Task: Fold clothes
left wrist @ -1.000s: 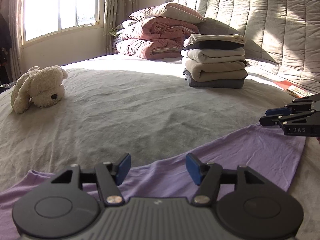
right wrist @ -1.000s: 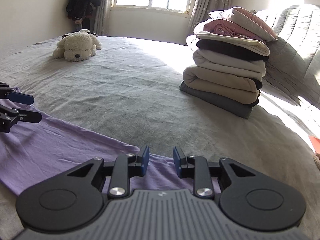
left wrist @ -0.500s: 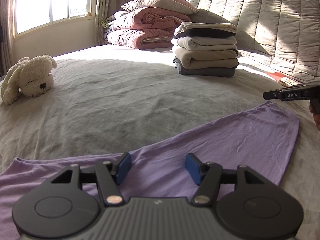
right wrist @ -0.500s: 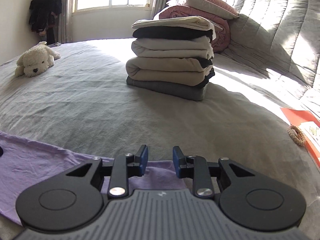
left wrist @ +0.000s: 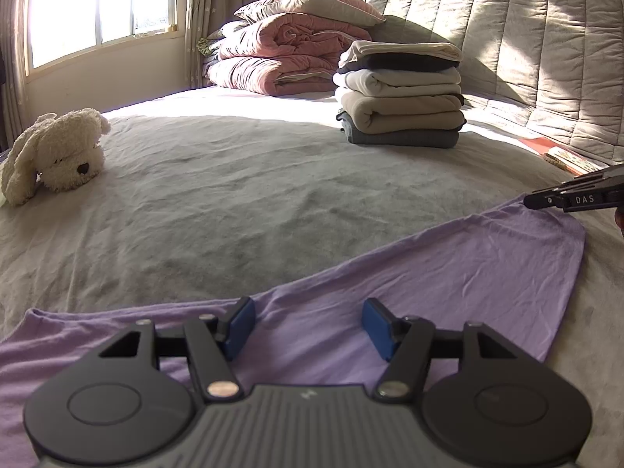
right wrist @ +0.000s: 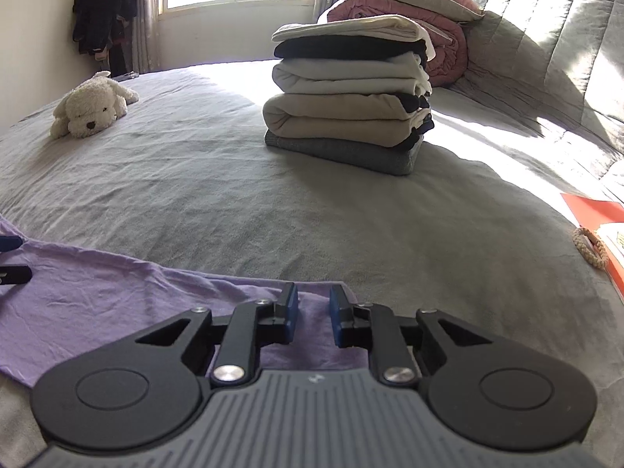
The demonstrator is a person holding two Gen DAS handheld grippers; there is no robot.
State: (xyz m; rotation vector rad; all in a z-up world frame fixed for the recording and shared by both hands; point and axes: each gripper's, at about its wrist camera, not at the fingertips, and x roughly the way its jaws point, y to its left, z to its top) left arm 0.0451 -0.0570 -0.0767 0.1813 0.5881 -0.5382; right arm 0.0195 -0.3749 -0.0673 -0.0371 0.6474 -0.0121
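Garment: purple garment [left wrist: 448,273] lay flat on the grey bed [left wrist: 234,195], across the lower part of both frames, still unfolded.
Left tongs: left tongs [left wrist: 308,329] stood wide apart over the cloth at bottom centre of the left view, gripping nothing.
Right tongs: right tongs [right wrist: 314,318] had just been closing, pads near each other with a narrow gap left; purple cloth showed in that gap, at the garment's far edge.
Grip check: whether the right pads actually pinched fabric could not be told; the cloth may simply have lain under them.
Step judged: taking hold of the upper edge at two spots before the first fold.
How to do it well: close the left tongs on the same edge, pinch a single layer, and lift both ends together so the fold line runs straight.
Risk: catching the bed cover along with the cloth.
Destination: stack of folded clothes [right wrist: 351,101] sat at upper centre-right, well apart from the garment.
Bystander: plush dog [left wrist: 54,152] at left, clear of the work.
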